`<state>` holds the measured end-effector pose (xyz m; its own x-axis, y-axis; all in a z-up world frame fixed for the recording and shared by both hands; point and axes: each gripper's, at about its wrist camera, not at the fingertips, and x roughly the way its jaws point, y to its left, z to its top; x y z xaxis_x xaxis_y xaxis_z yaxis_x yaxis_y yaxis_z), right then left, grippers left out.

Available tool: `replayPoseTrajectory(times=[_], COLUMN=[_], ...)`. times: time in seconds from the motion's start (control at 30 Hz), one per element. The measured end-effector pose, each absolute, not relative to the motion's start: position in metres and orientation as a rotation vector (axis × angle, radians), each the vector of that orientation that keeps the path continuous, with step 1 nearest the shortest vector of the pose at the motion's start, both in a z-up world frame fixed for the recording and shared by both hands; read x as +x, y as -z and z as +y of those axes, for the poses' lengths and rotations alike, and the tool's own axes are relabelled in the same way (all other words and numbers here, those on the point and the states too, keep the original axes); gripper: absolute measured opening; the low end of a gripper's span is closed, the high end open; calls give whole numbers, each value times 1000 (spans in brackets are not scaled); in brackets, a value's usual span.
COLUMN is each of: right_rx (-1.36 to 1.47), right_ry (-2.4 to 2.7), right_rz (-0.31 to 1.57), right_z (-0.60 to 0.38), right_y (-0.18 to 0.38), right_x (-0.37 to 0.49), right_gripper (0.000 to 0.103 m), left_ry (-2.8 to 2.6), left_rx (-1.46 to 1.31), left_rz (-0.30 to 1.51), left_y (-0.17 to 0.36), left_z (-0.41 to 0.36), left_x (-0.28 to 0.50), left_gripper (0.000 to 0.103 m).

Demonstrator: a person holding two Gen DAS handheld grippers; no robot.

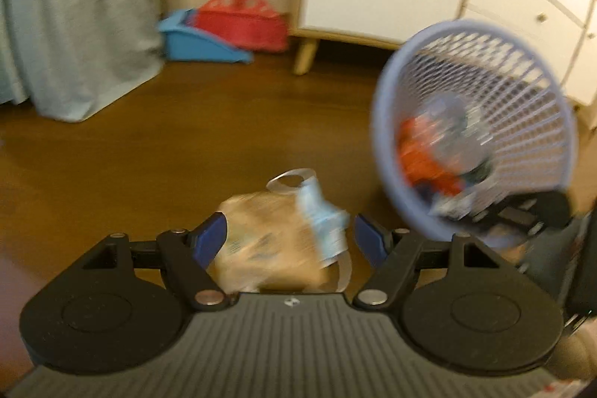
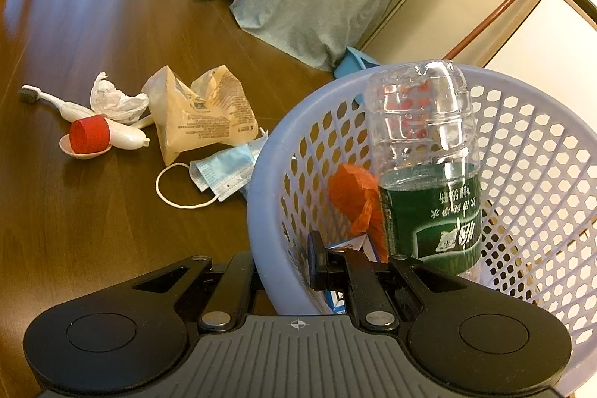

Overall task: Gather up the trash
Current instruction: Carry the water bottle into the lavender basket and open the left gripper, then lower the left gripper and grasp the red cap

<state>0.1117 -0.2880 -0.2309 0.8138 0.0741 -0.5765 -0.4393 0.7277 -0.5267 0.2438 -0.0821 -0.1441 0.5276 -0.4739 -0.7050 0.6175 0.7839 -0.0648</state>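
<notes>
1. I keep the lavender basket (image 2: pixel 440 196) tipped toward the litter, mouth turned to about nine o'clock, so scraps can go straight in. It is already partly filled: a clear water bottle (image 2: pixel 425 174) with a green label stands in it beside an orange crumpled wrapper (image 2: pixel 356 200).

2. The floor (image 2: pixel 93 230) at ten o'clock from the basket carries what remains: a beige food bag (image 2: pixel 201 118), a blue face mask (image 2: pixel 224 174) just beside the basket rim, a white tissue (image 2: pixel 113 99), a red cap (image 2: pixel 89 135) lying on a spoon and a white toothbrush (none collected yet, by my reading).

3. My right claw (image 2: pixel 294 271) is pinched on the basket's near rim, one finger inside the wall and one outside, wrist level and low, holding it steady like a dustpan.

4. My left claw (image 1: pixel 287 239) is spread wide, fingers at nine and three o'clock either side of the beige bag and mask, pointing down at the floor. The view is blurred, so I cannot tell whether the pads (image 1: pixel 211 235) touch the bag.
</notes>
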Motion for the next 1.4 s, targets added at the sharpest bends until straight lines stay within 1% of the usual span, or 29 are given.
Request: replayPoseTrajectory(times=[0.17, 0.3, 0.43, 0.53, 0.8, 0.83, 0.87, 0.9, 1.23, 1.33, 1.4], right_rx=[-705, -711, -713, -720, -724, -725, -727, -728, -726, -729, -730], right_ry=[-300, -302, -301, -303, -304, -305, -306, -307, -307, -308, -307], right_rz=[559, 559, 560, 559, 559, 559, 558, 558, 559, 559, 560], right_z=[-289, -288, -288, -288, -287, -287, -288, -288, -289, -289, -288], right_y=[230, 230, 230, 231, 231, 231, 231, 232, 232, 232, 231], right_x=[111, 111, 110, 109, 107, 106, 106, 105, 105, 105, 106], right_gripper=[6, 6, 6, 6, 6, 6, 6, 6, 6, 6, 6], left_ry=[540, 545, 607, 655, 681, 664, 650, 642, 694, 709, 713], left_rx=[210, 252, 322, 279, 301, 291, 282, 278, 383, 412, 423], left_rz=[850, 889, 920, 944, 949, 952, 955, 957, 944, 939, 939], left_y=[175, 197, 217, 226, 244, 246, 247, 249, 257, 261, 262], left_z=[-34, -19, -22, -29, -70, -72, -74, -76, -85, -89, -90], left_x=[245, 237, 220, 210, 201, 203, 205, 206, 212, 211, 209], left_gripper=[71, 71, 65, 60, 57, 54, 49, 48, 43, 43, 41])
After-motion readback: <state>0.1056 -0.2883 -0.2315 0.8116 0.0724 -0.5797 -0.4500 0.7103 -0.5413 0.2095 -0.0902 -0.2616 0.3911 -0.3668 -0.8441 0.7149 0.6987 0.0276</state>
